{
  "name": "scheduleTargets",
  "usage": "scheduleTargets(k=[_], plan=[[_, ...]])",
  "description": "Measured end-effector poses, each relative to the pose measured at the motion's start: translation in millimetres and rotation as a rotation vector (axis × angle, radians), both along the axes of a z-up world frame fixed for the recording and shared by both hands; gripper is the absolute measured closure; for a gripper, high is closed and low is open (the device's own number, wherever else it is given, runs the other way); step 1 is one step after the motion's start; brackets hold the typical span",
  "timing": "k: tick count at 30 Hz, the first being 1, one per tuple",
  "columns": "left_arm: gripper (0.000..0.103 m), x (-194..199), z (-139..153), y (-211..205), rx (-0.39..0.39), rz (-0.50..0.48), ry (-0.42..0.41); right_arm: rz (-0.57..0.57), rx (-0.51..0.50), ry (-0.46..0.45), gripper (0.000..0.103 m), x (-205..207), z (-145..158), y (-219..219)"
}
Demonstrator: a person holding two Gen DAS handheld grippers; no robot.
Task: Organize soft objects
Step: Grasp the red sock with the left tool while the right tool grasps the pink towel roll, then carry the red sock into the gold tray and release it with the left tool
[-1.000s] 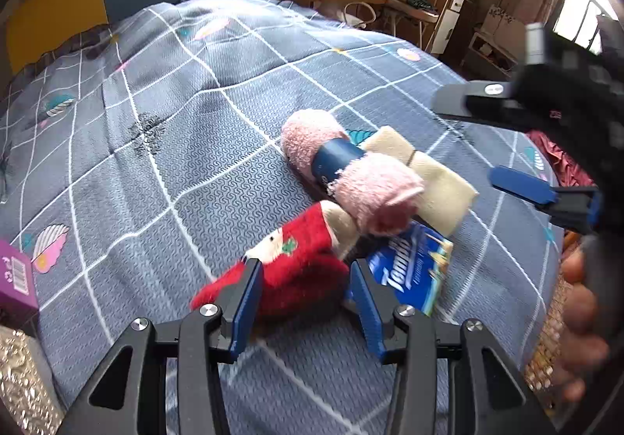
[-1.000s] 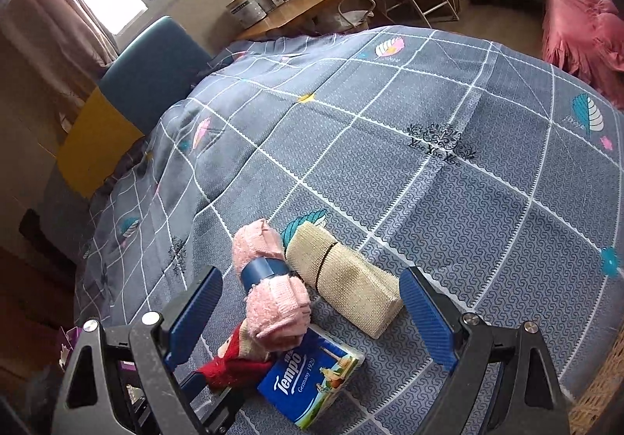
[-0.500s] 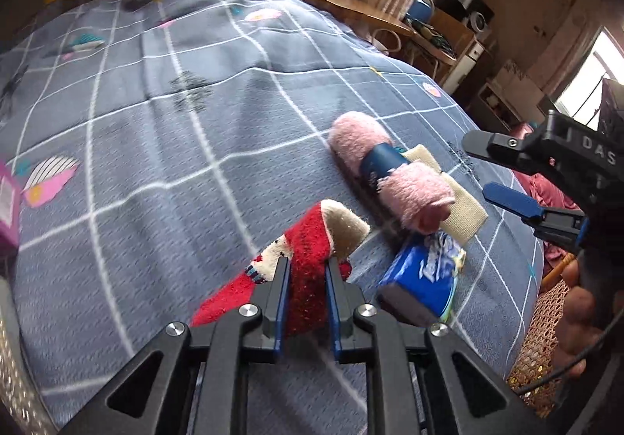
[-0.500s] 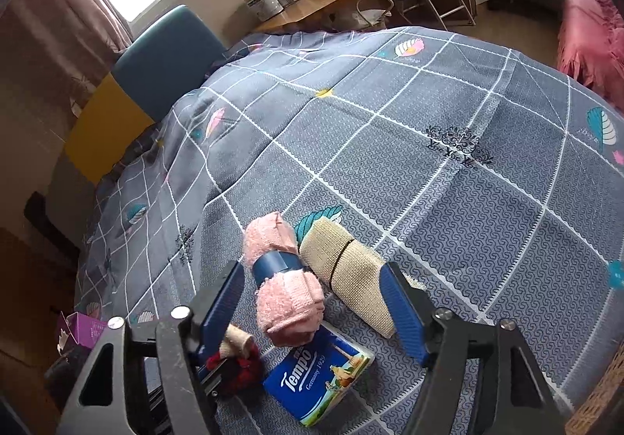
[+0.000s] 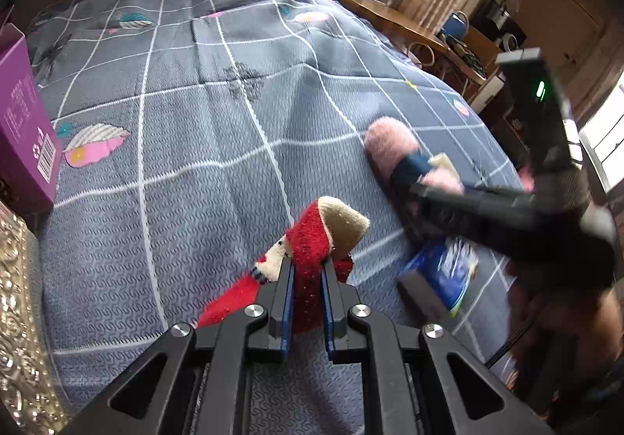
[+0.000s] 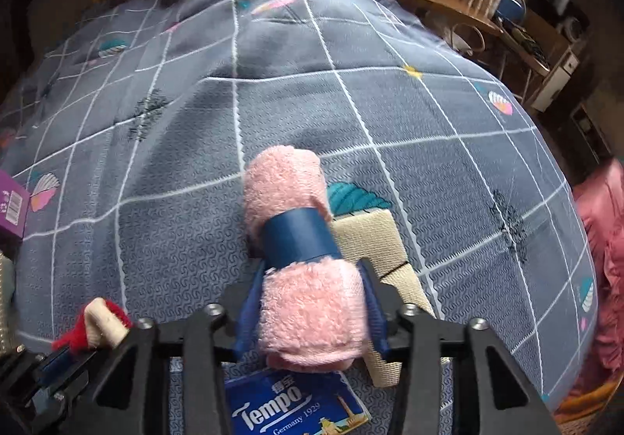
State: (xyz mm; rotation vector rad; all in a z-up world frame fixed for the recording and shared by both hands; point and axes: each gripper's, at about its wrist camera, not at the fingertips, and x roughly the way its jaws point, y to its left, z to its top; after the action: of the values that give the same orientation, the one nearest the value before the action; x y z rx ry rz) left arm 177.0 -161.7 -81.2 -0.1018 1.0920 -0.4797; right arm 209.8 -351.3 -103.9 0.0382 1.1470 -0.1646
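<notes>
The big grey quilt with white grid lines [image 6: 390, 131] lies under both grippers and everything rests on it; between the fingers of the right gripper [image 6: 312, 312] sits the fluffy pink rolled towel with a blue band [image 6: 296, 240], and the jaws are closing on its near end; just right of that gripper lies the flat cream woven cloth bundle [image 6: 374, 236], and right below it the blue paper tissue pack [image 6: 288, 404]; the left gripper [image 5: 308, 279] is clamped tight on the red and cream fuzzy sock [image 5: 316, 236]. The towel is fat and squashy, so it could slide out if the squeeze is weak; the sock hangs loose and may drag. Far left of the left gripper stands a purple cardboard box [image 5: 23, 131]; what is inside cannot be seen.
</notes>
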Motion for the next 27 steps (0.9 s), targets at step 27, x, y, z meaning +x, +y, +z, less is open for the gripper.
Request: scheduleTargets(k=[27], plan=[[0.092, 55.6, 153.6, 318.6, -0.017, 0.708, -0.159, 0.052, -0.029, 0.055, 0.062, -0.2, -15.9, 9.7]])
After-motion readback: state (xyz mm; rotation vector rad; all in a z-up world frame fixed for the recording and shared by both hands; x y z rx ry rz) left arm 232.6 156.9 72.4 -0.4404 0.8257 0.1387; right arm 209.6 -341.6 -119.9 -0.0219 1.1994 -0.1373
